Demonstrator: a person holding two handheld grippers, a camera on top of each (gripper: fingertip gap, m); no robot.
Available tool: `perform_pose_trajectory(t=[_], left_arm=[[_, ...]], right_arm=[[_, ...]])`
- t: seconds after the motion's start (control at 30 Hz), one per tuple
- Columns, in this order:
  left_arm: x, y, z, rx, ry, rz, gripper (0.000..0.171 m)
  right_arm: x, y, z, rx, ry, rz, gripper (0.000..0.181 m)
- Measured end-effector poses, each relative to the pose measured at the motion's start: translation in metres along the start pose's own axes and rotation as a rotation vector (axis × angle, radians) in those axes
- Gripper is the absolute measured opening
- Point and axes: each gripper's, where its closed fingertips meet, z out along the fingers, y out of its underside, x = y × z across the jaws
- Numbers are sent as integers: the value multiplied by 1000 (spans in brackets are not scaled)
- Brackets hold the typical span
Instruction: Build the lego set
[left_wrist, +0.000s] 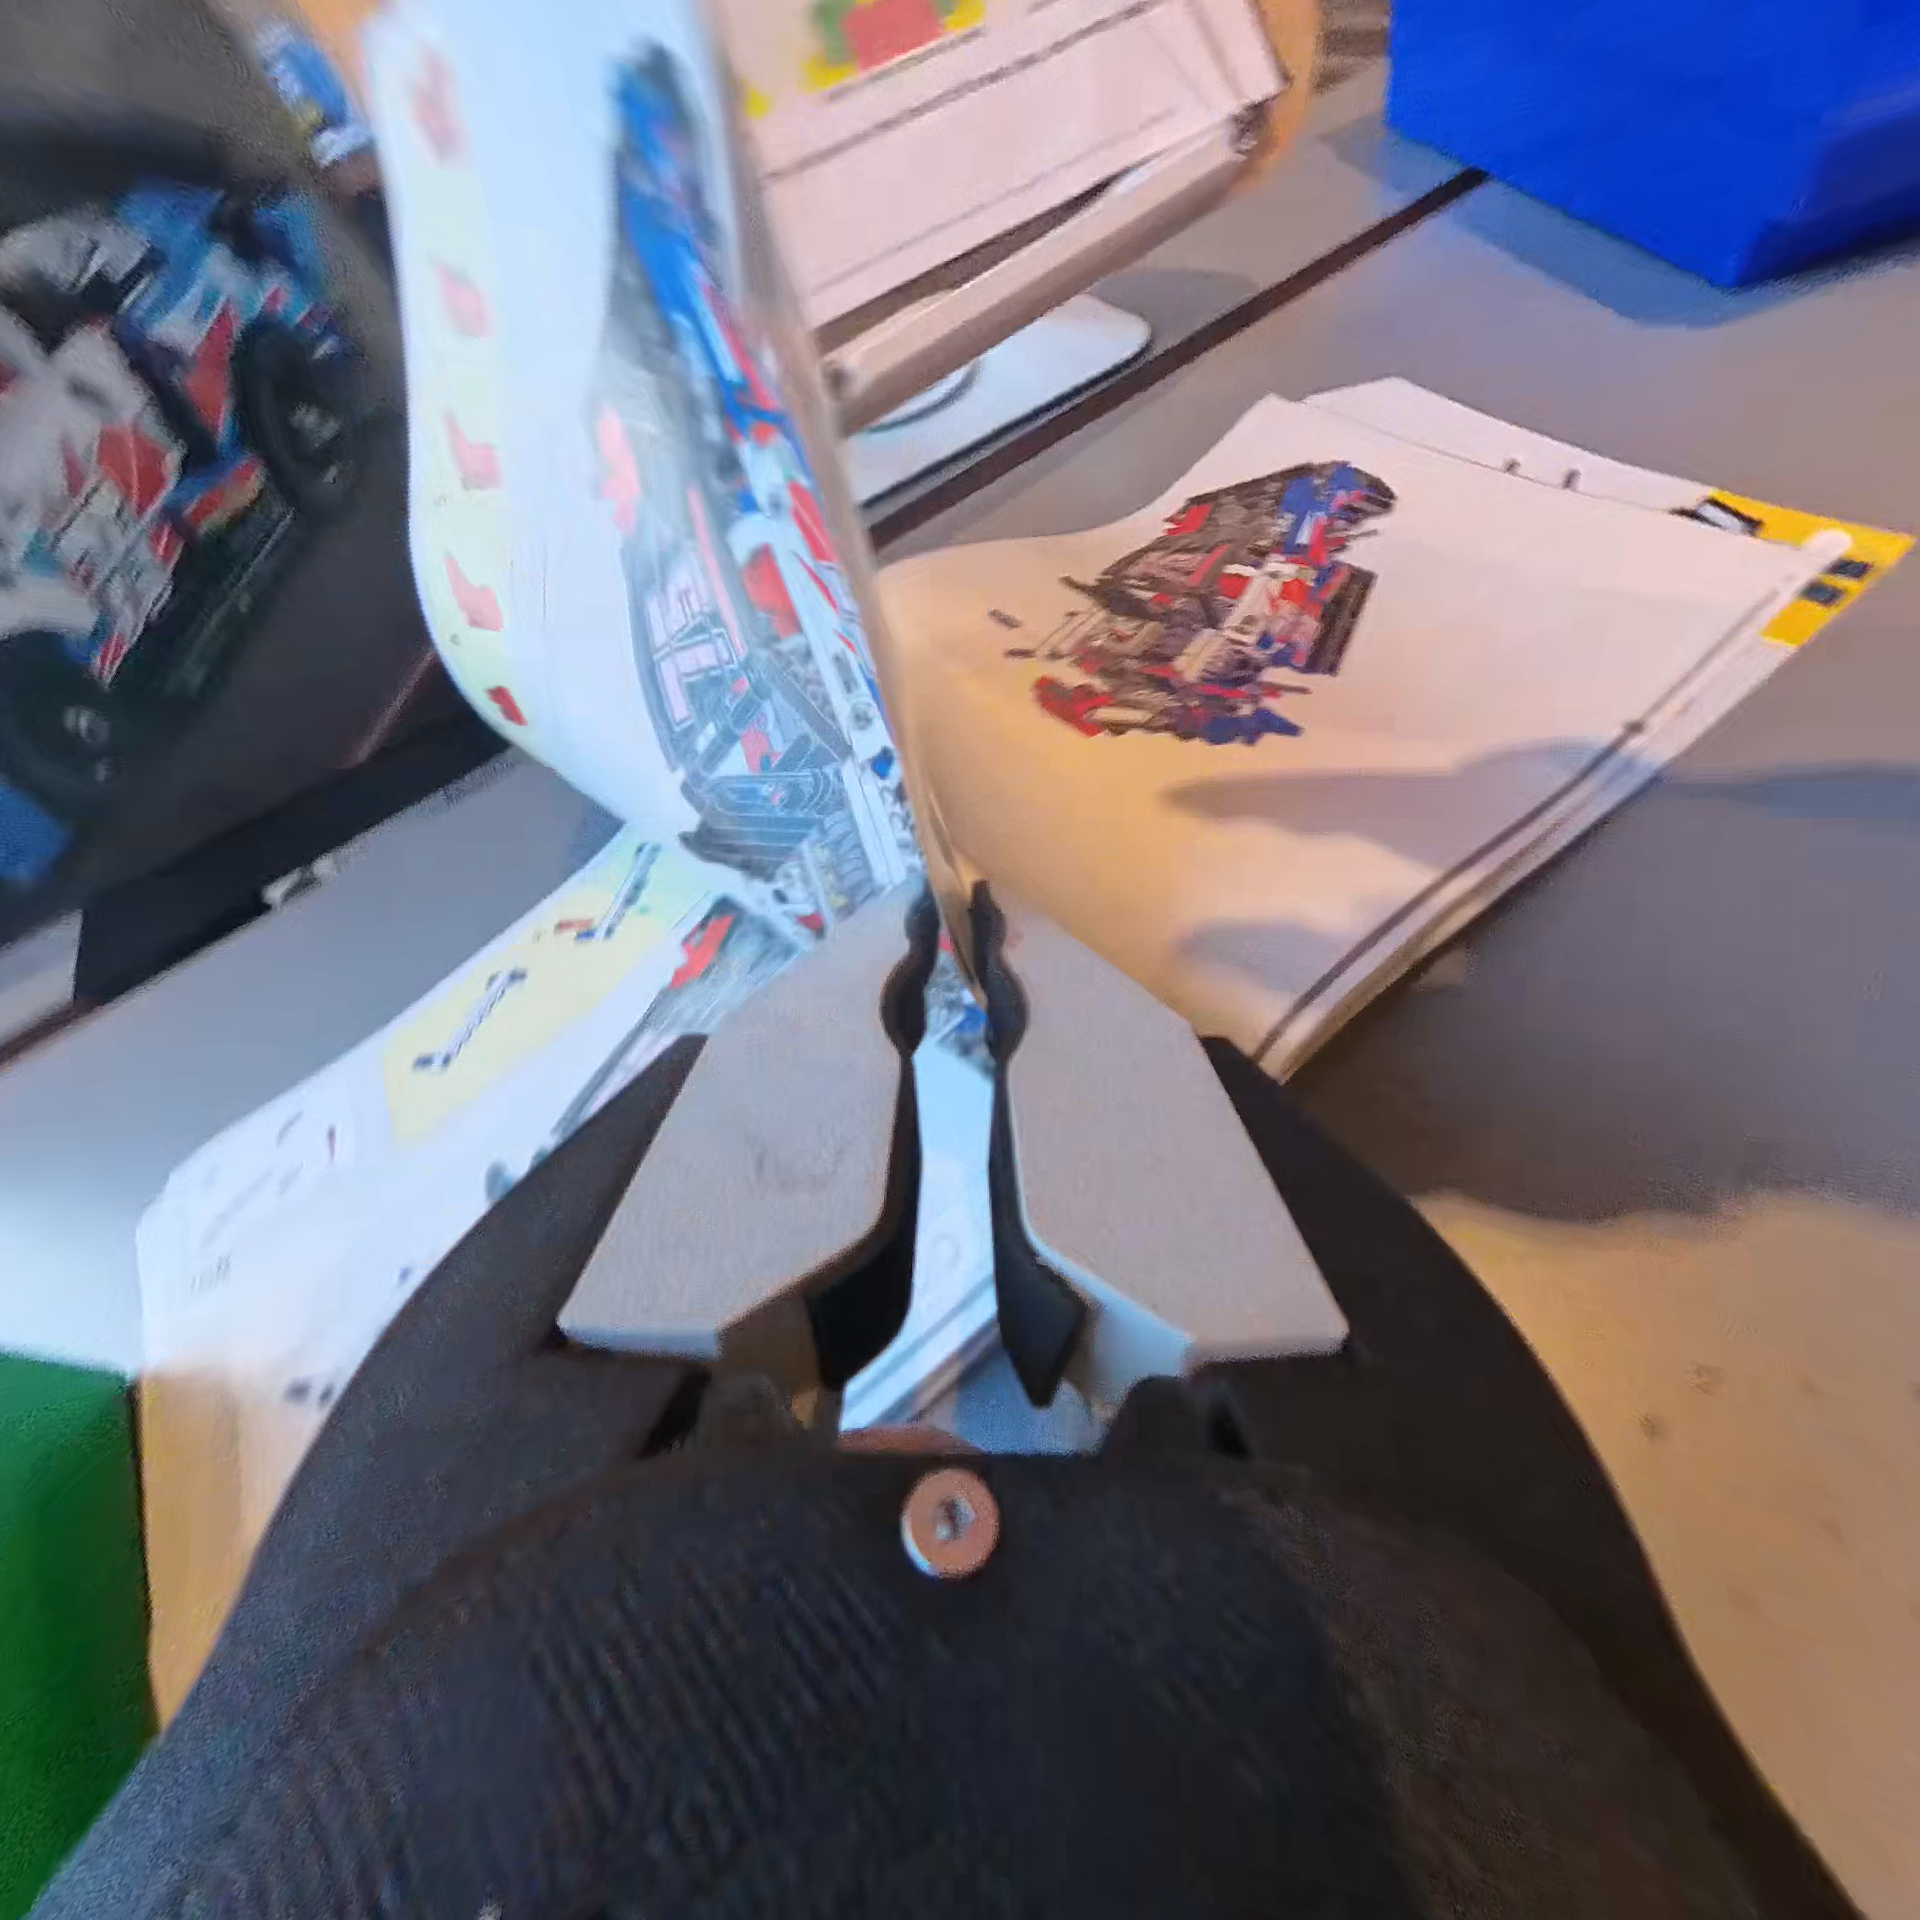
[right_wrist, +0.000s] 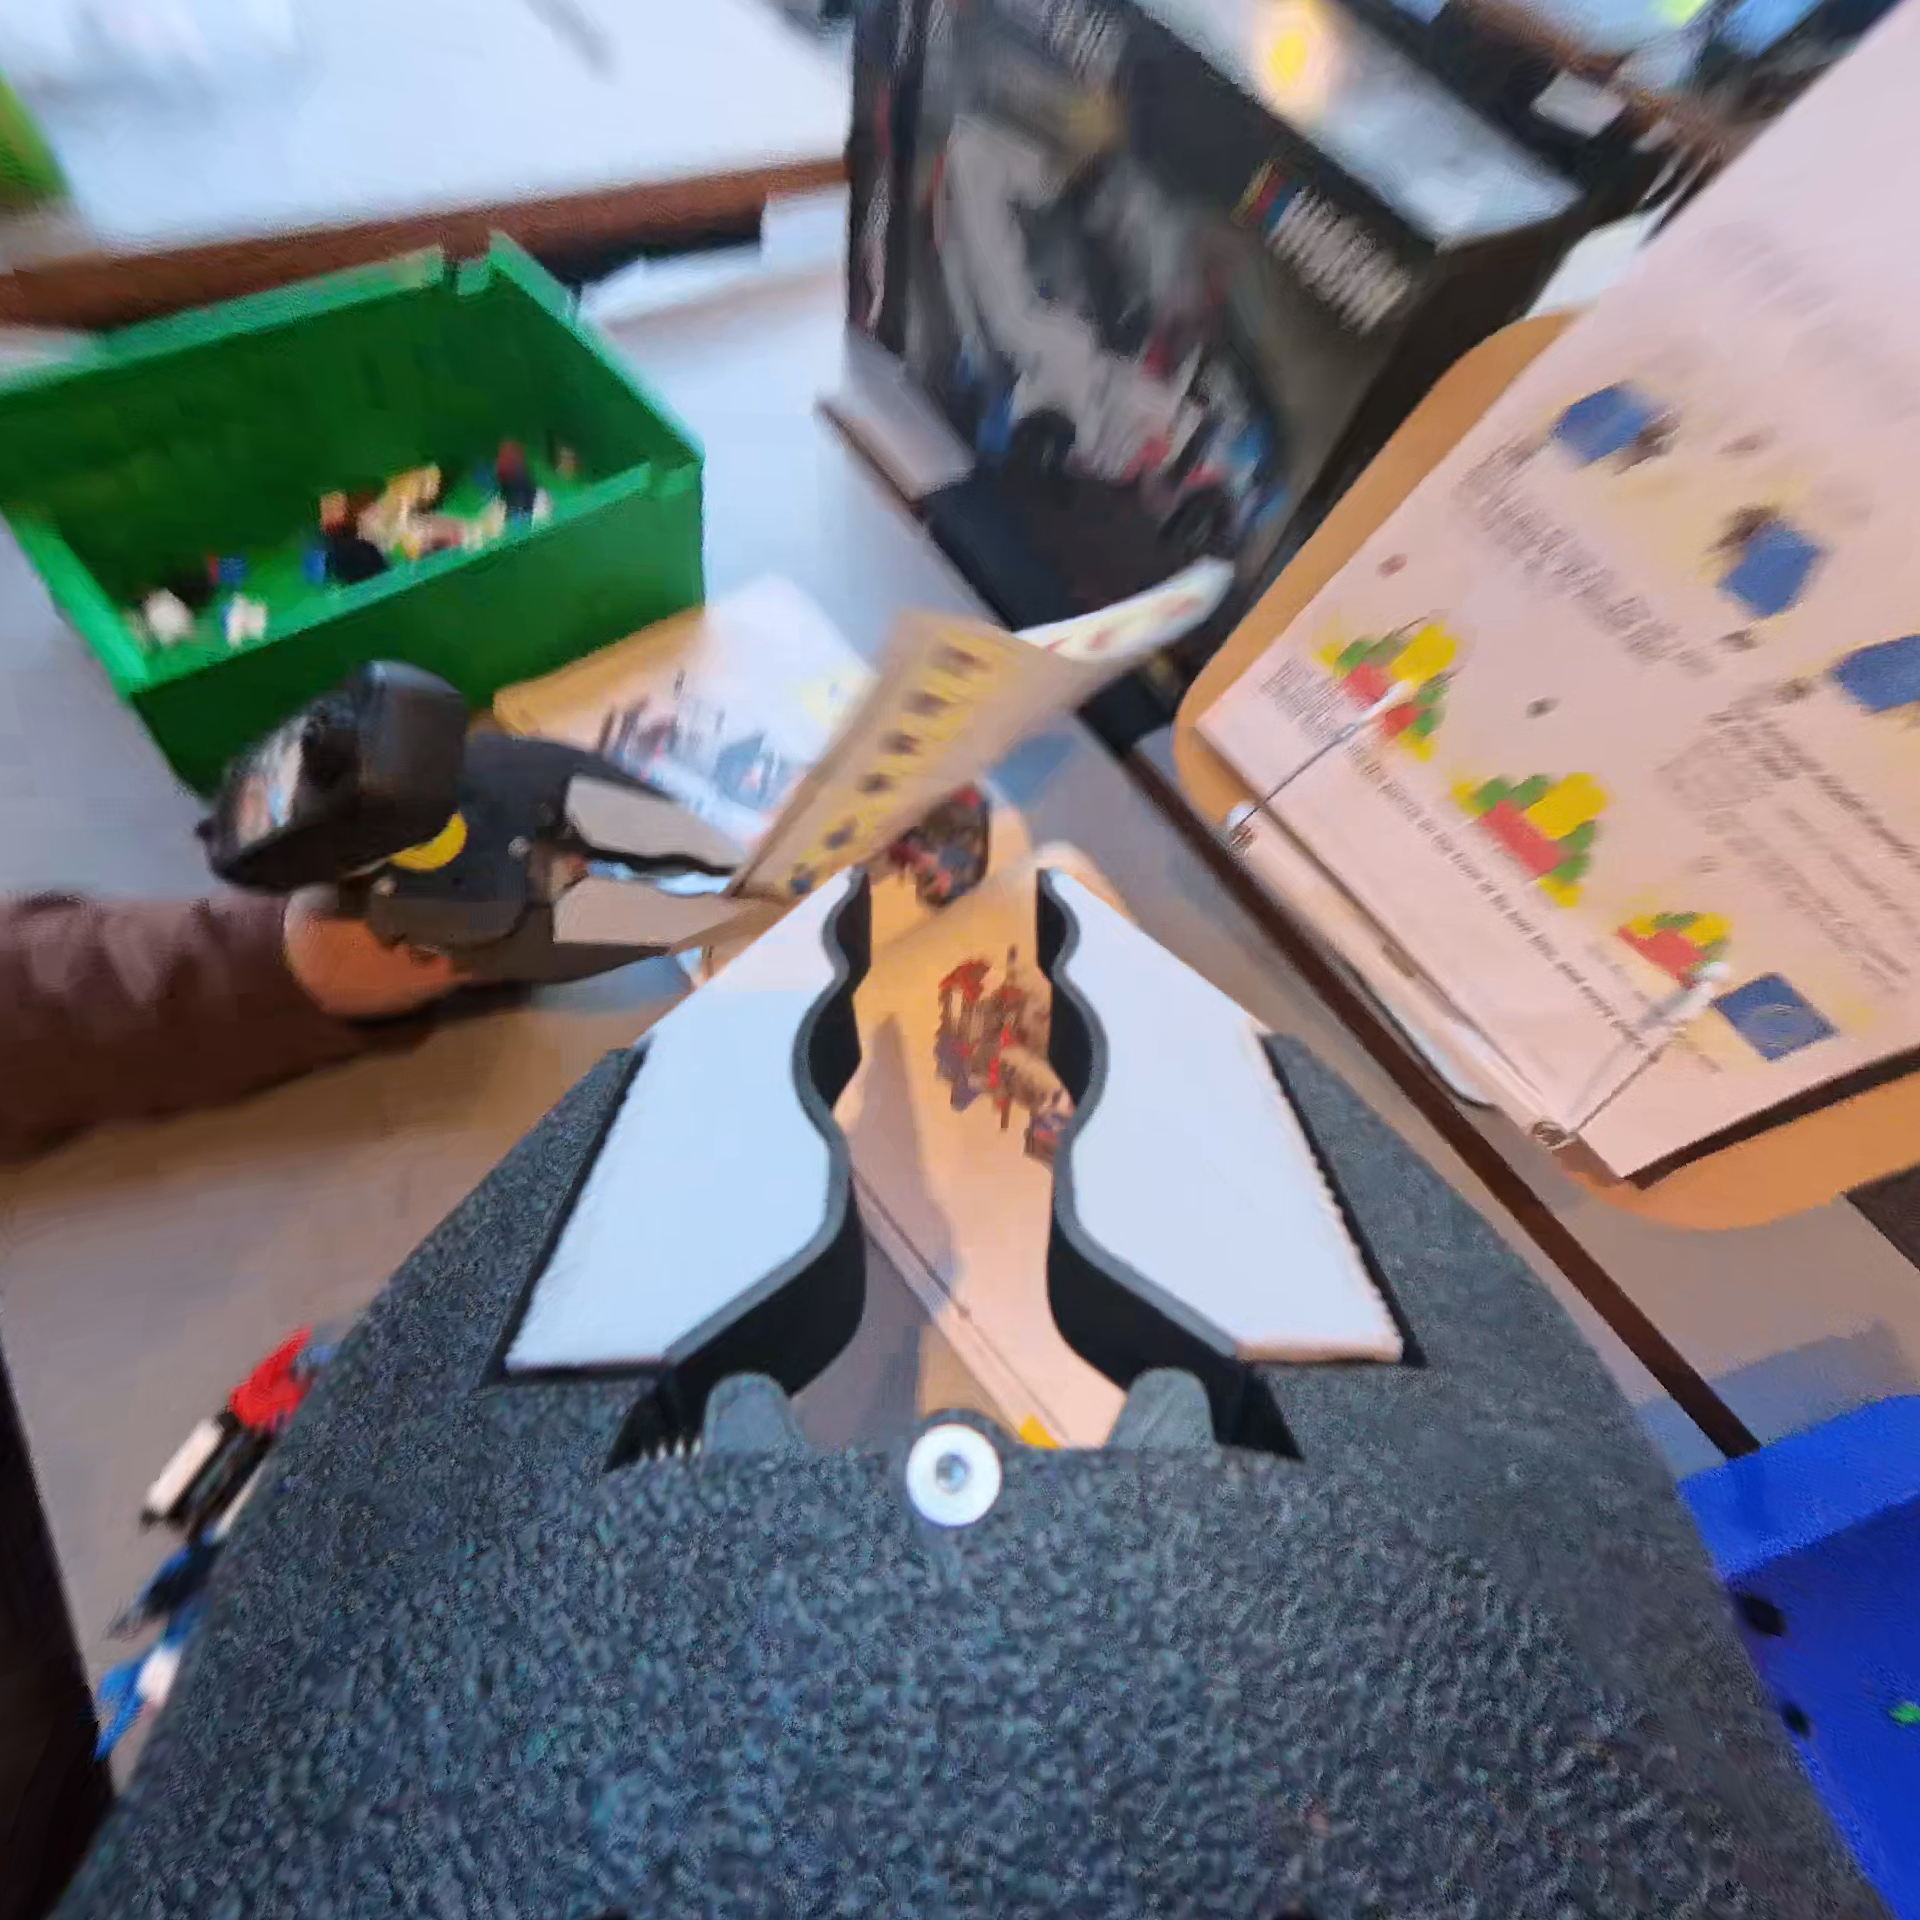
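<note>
Left gripper (left_wrist: 948, 920) clamped on a raised page (left_wrist: 623, 468) of the open instruction booklet (left_wrist: 1351, 727), which lies on the table (left_wrist: 1714, 1039). Right gripper (right_wrist: 951, 904), jaws apart and empty, hangs over the booklet. Only the right wrist view shows the green bin (right_wrist: 343, 416) of bricks (right_wrist: 395, 530), far left, and loose bricks (right_wrist: 229, 1434) near left. The page hides much of the left view.

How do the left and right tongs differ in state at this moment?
The left tongs are shut on a lifted page of the instruction booklet; the right tongs are open and hold nothing. The left grips paper; the right hovers over the flat booklet. Both share grey fingers and black housings.
</note>
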Motion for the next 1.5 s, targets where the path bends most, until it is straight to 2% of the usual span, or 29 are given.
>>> perform_pose_trajectory(t=[0.03, 0.1, 0.13, 0.2, 0.3, 0.47, 0.6, 0.7, 0.8, 0.93, 1.07, 1.17, 1.23, 1.37, 1.5], left_arm=[[-10, 3, -7, 0, -21, -47, 6], [-33, 7, -24, 9, -79, -131, 14], [-43, 9, -35, 14, -104, -164, 15], [-60, 13, -58, 17, -160, -198, 30], [-73, 12, -100, 53, -230, -210, 32], [-56, 19, -155, 63, -185, -221, 40], [-23, 36, -183, 40, -94, -232, 41], [4, 54, -197, 9, -33, -223, 42], [31, 74, -211, -12, 28, -219, 42], [59, 98, -230, -1, 71, -199, 41], [65, 117, -238, 18, 58, -207, 38], [55, 115, -235, 29, 33, -214, 42], [55, 114, -235, 26, 49, -226, 43], [76, 119, -238, 7, 161, -217, 50], [107, 120, -233, -44, 275, -187, 53]], right_arm=[[6, -2, -5, 49, 24, 29, 26], [12, 16, 5, 23, 21, 84, 24], [9, 33, 18, -33, -10, 114, 27], [-3, 67, 50, -165, -76, 153, 36], [-34, 105, 90, -302, -154, 127, 34], [-62, 133, 148, -428, -168, 40, 31], [-79, 144, 194, -541, -182, -2, 29], [-84, 144, 207, -606, -159, -54, 26], [-94, 127, 194, -569, -178, -75, 21], [-109, 128, 153, -571, -227, -164, 26], [-129, 157, 111, -612, -331, -169, 28], [-124, 190, 96, -707, -317, -166, 29], [-121, 201, 84, -736, -304, -149, 25], [-124, 191, 42, -602, -318, -106, 33], [-100, 193, -8, -433, -220, 24, 36]])
